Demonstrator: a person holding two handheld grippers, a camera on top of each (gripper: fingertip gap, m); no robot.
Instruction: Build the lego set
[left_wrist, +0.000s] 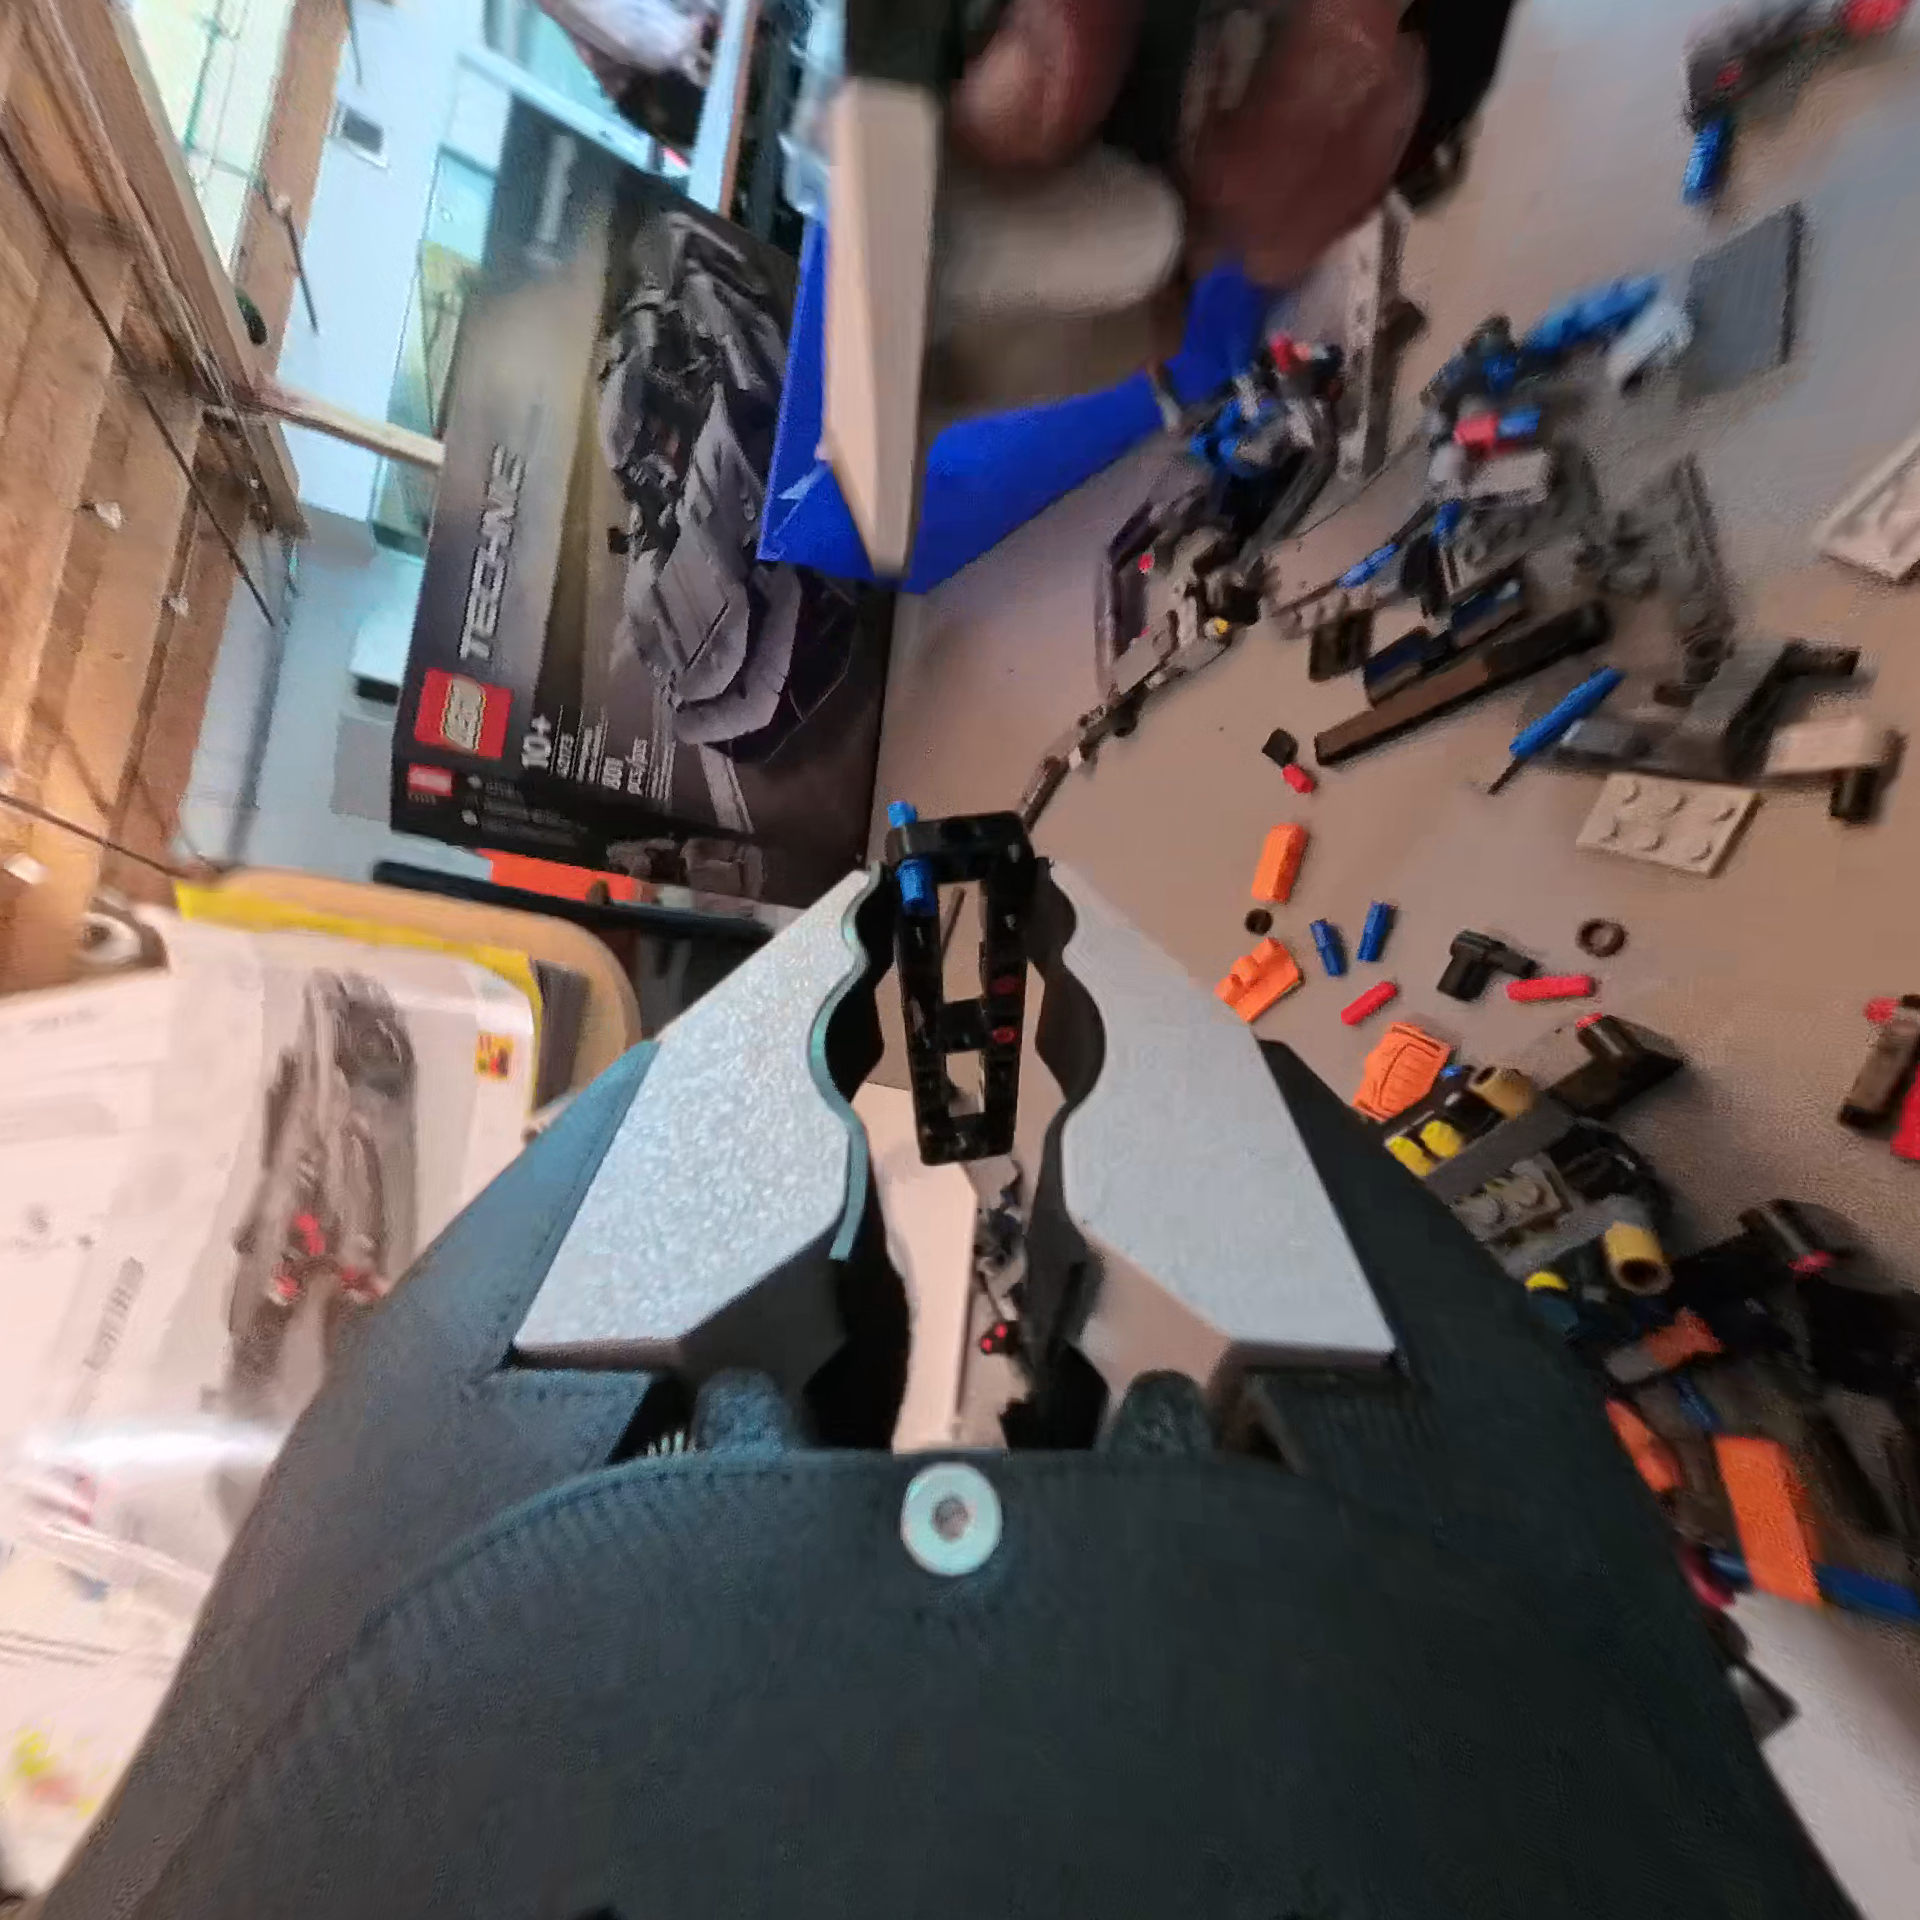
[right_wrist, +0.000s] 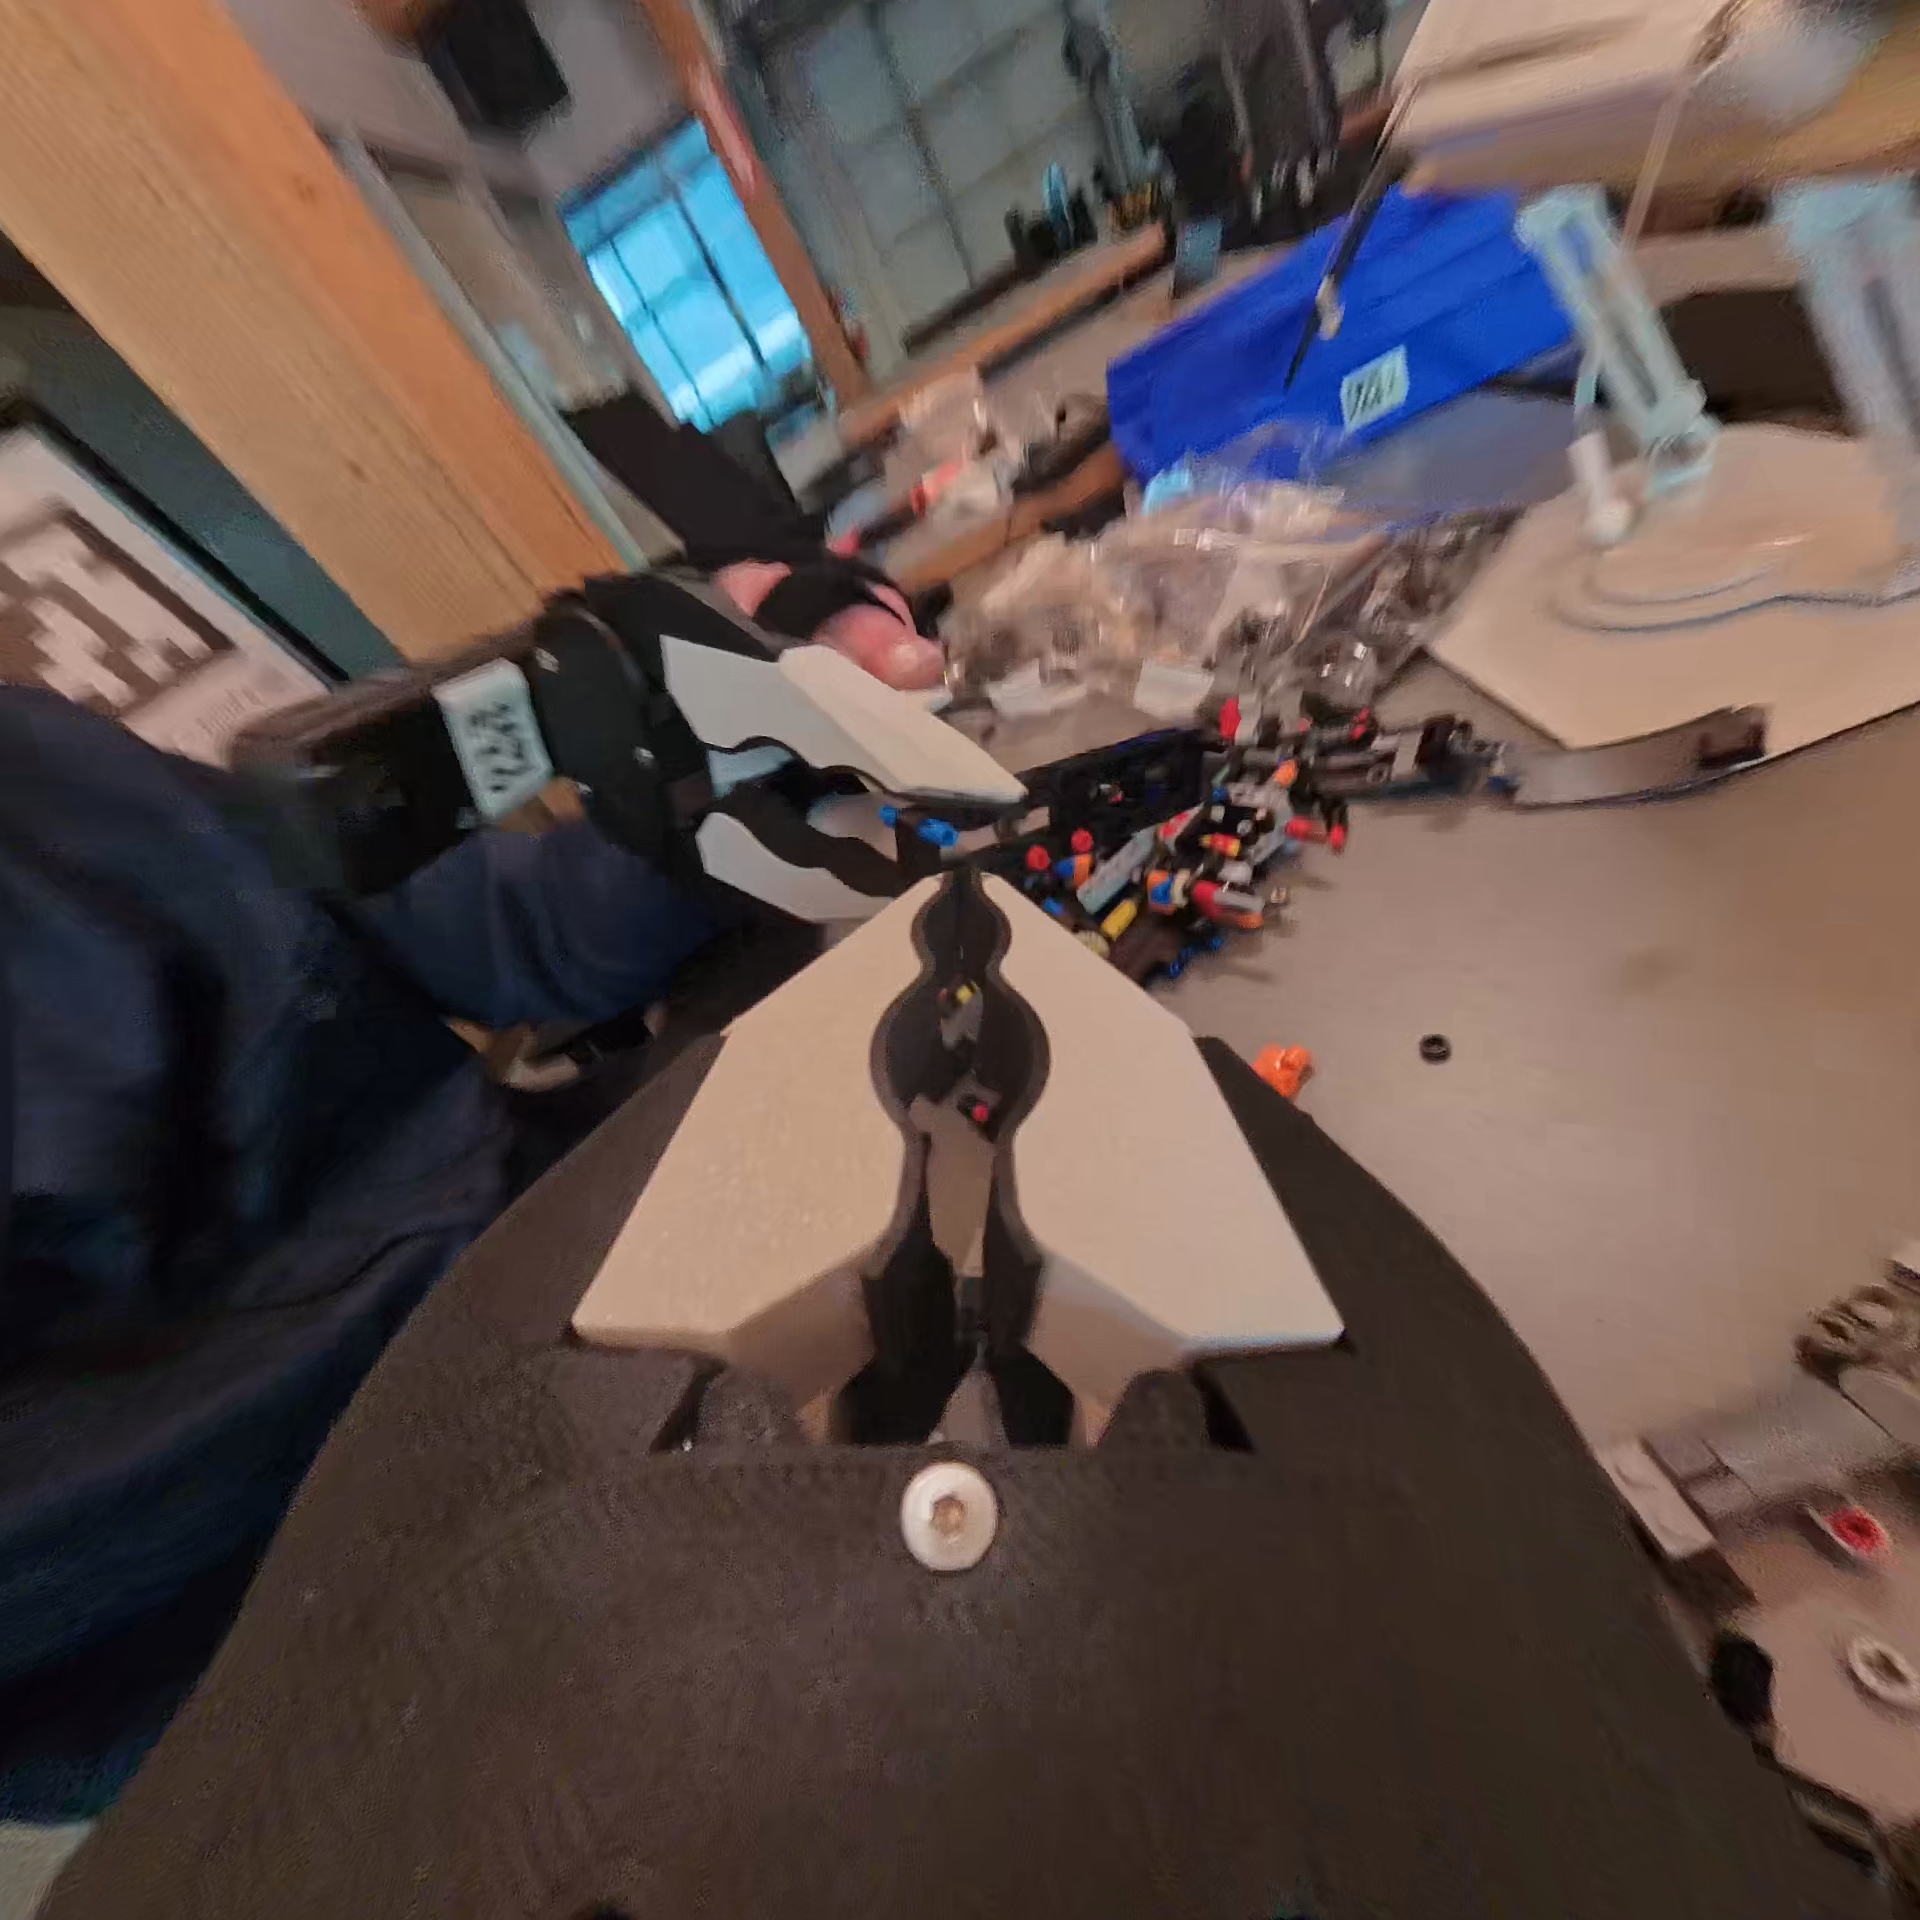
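Frame between tool fingers, box behind.

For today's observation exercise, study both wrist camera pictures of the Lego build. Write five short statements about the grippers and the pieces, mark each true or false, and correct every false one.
1. The left gripper is clamped on a black rectangular Lego frame. True.
2. That frame carries a yellow pin near its far end. False: the pin is blue.
3. The right gripper has its fingers spread wide apart. False: the fingertips are nearly together.
4. Loose orange, blue and red small Lego pieces lie on the grey tabletop. True.
5. The dark Lego set box lies flat under the pieces. False: it stands at the table's edge.
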